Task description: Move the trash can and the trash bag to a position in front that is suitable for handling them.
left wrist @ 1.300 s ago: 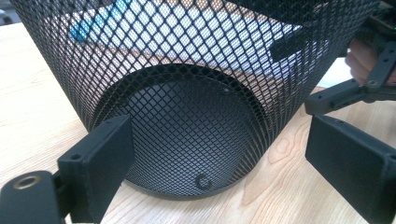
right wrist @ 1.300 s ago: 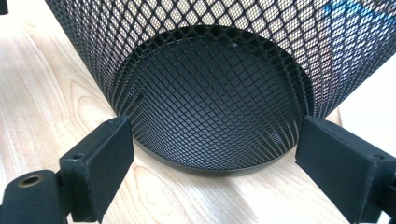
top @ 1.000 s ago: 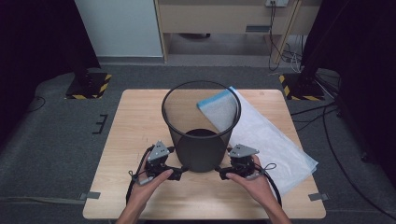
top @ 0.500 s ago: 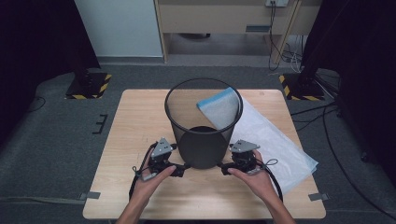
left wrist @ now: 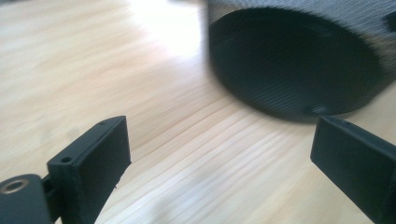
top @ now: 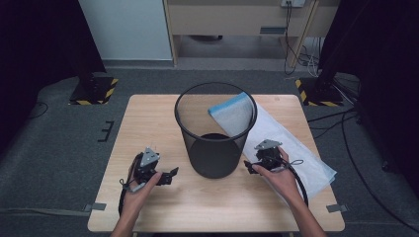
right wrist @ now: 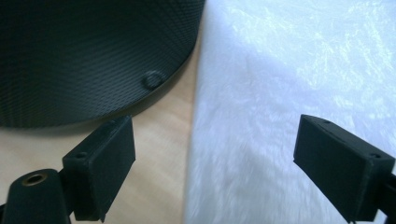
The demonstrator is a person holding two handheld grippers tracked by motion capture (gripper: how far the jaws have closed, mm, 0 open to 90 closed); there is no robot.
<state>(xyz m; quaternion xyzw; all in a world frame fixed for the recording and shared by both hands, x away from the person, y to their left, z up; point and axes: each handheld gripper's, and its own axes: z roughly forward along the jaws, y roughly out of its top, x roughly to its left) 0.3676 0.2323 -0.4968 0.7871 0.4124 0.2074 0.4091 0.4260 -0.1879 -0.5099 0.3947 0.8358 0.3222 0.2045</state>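
Wastebasket (top: 215, 133), black wire mesh with a round rim, stood upright on the table (top: 148, 128) between the left gripper (top: 170, 177) and right gripper (top: 249, 166), touching neither. From the left gripper view, its dark solid base (left wrist: 299, 60) sat beyond spread jaws. From the right gripper view, jaws gaped over a white plastic bag (right wrist: 289, 93), basket just left.

Left gripper (top: 169, 174) and right gripper (top: 249, 166) low, level, facing inward, fingers (left wrist: 91, 161) of both spread wide.
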